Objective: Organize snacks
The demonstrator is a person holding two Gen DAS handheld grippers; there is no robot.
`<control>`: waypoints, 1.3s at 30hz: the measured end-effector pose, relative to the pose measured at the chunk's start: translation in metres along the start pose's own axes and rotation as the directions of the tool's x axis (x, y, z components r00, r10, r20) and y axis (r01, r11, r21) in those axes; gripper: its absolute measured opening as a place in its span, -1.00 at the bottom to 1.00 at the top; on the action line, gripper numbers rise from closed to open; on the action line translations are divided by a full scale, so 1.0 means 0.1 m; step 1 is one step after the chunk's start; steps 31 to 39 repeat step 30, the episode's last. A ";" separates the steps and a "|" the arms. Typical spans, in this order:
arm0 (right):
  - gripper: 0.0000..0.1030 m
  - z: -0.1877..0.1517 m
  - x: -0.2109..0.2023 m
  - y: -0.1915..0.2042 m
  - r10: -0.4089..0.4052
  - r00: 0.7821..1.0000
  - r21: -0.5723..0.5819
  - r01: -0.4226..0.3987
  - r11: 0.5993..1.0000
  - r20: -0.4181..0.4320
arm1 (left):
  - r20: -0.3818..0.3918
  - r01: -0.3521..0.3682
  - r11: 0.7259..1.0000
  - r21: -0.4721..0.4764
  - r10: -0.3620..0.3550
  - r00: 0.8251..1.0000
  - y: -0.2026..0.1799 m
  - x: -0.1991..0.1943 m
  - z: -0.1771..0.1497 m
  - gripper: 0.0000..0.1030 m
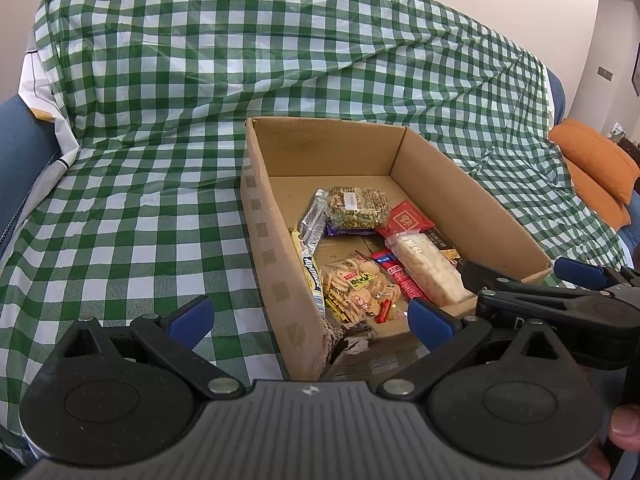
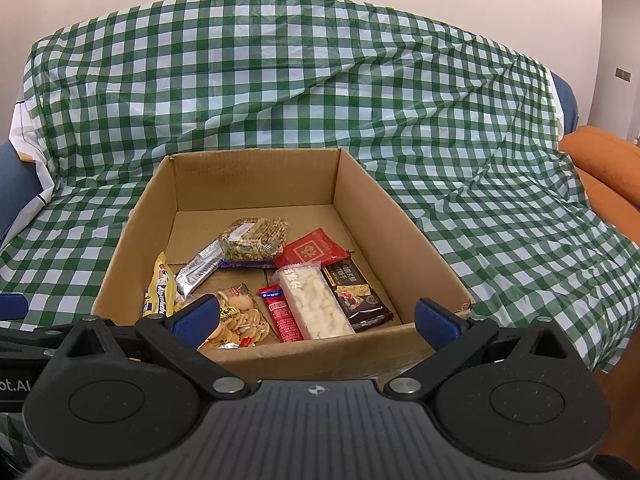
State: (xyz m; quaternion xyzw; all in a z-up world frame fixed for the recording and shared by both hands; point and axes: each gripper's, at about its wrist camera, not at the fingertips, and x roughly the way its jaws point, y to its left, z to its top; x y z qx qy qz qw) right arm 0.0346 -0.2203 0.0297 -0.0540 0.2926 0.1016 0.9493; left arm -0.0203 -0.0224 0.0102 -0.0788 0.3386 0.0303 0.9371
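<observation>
Both tools are idle at the near edge of the cardboard box (image 2: 360, 184). The left gripper (image 1: 310, 320) stands with its blue pads spread wide and nothing between them. The right gripper (image 2: 316, 318) is likewise fully spread and empty. In the left wrist view the right tool lies at the lower right of the frame, over the box's near corner.

The box sits at centre frame on a green checked cloth (image 2: 480, 160), which shows no loose packets in either view. All visible snacks lie inside, bunched in the lower half of the box floor:
- a yellow packet (image 2: 160, 292) leaning on the left wall;
- a silver bar (image 2: 200, 268);
- a clear nut bar (image 2: 256, 238) at the top of the pile;
- a red sachet (image 2: 310, 252);
- a white rice cake pack (image 2: 316, 308), with a dark packet (image 2: 356, 300) touching its right side;
- a slim red stick (image 2: 282, 316);
- a cracker bag (image 2: 236, 320) at lower left.

Judgement: collection appears largely complete; the remaining step is probably tidying. Take one packet at a time, grip flat packs across the short edge, and pinch the cracker bag lightly to avoid breakage. Keep the two tools apart over the near wall.
</observation>
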 end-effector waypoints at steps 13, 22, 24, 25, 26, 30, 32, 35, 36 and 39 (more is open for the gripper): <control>0.99 0.00 0.00 0.00 0.000 1.000 0.001 0.000 1.000 -0.001 | 0.001 0.000 1.000 -0.001 0.000 1.000 0.00 0.00 0.00 0.99; 0.99 -0.01 0.01 -0.01 0.000 1.000 0.001 0.000 1.000 0.000 | 0.001 -0.001 1.000 -0.001 0.001 1.000 0.00 0.00 -0.01 0.99; 0.99 -0.01 0.01 -0.01 0.000 1.000 0.001 0.000 1.000 -0.001 | 0.002 -0.002 1.000 -0.002 0.002 1.000 0.00 0.00 0.00 0.99; 0.99 0.00 0.01 -0.01 0.000 1.000 0.000 0.000 1.000 -0.001 | 0.003 -0.001 1.000 -0.002 0.001 1.000 0.00 0.00 0.01 0.99; 0.99 0.00 0.01 -0.01 0.000 1.000 0.001 0.000 1.000 0.000 | 0.006 0.000 1.000 -0.003 0.000 1.000 0.00 0.00 0.01 0.99; 0.99 -0.01 0.01 -0.02 0.002 1.000 0.003 -0.002 1.000 -0.002 | 0.006 0.001 1.000 -0.006 -0.001 1.000 0.01 0.00 0.02 0.99; 0.99 -0.01 0.01 -0.02 0.002 1.000 0.003 -0.002 1.000 -0.002 | 0.006 0.001 1.000 -0.006 -0.001 1.000 0.01 0.00 0.02 0.99; 0.99 -0.01 0.01 -0.02 0.002 1.000 0.003 -0.002 1.000 -0.002 | 0.006 0.001 1.000 -0.006 -0.001 1.000 0.01 0.00 0.02 0.99; 0.99 -0.01 0.01 -0.02 0.002 1.000 0.003 -0.002 1.000 -0.002 | 0.006 0.001 1.000 -0.006 -0.001 1.000 0.01 0.00 0.02 0.99; 0.99 -0.01 0.01 -0.02 0.002 1.000 0.003 -0.002 1.000 -0.002 | 0.006 0.001 1.000 -0.006 -0.001 1.000 0.01 0.00 0.02 0.99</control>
